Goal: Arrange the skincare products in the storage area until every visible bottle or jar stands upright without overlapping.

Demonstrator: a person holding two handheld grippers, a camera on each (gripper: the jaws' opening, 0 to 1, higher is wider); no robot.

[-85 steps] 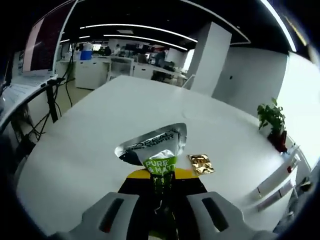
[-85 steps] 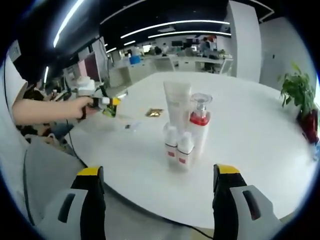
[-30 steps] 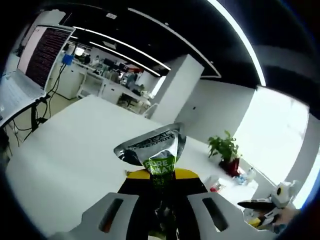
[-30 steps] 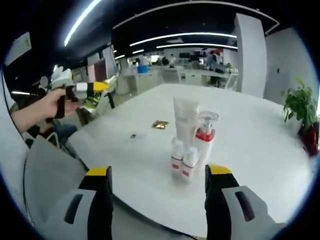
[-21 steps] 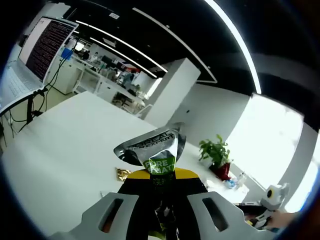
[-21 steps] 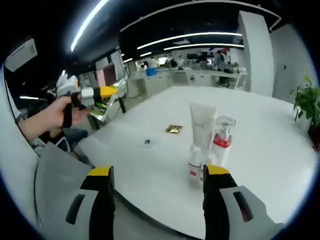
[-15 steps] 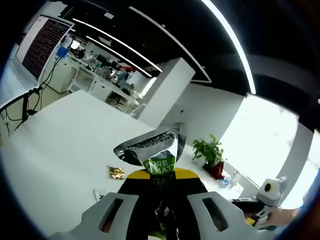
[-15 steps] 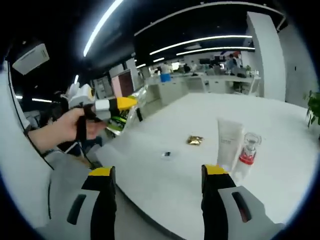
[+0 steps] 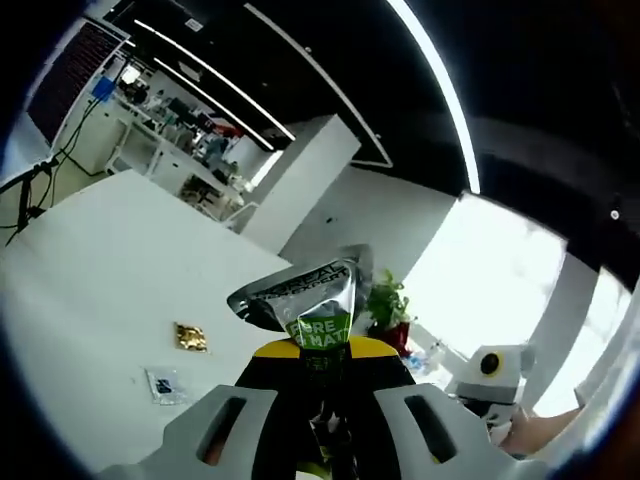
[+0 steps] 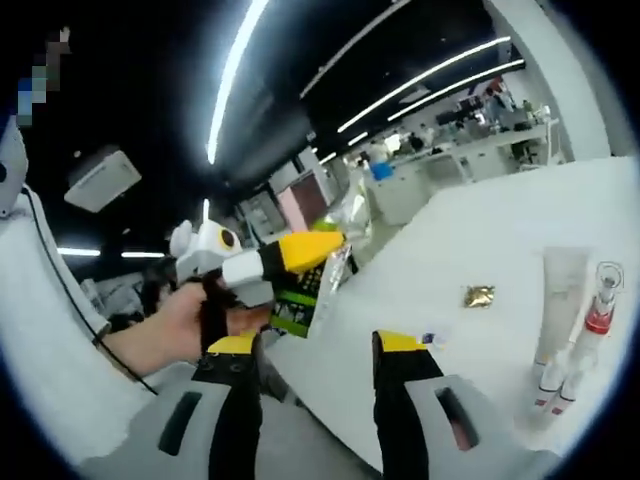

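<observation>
Left hand-held gripper (image 9: 322, 400) is clenching green sachet (image 9: 315, 310) above bench (image 9: 90, 260); right hand-held gripper (image 10: 312, 350) is hanging released, jaws apart.

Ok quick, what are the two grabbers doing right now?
Left gripper: shut on the green sachet.
Right gripper: open, holding nothing.

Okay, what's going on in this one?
A person is working with two handheld grippers at a white table. The left gripper is shut on a green tube, held in the air off the table. The right gripper is open and holds nothing. A white tube, a pump bottle and two small bottles stand upright in a cluster. A gold sachet and a small packet lie flat nearby.
</observation>
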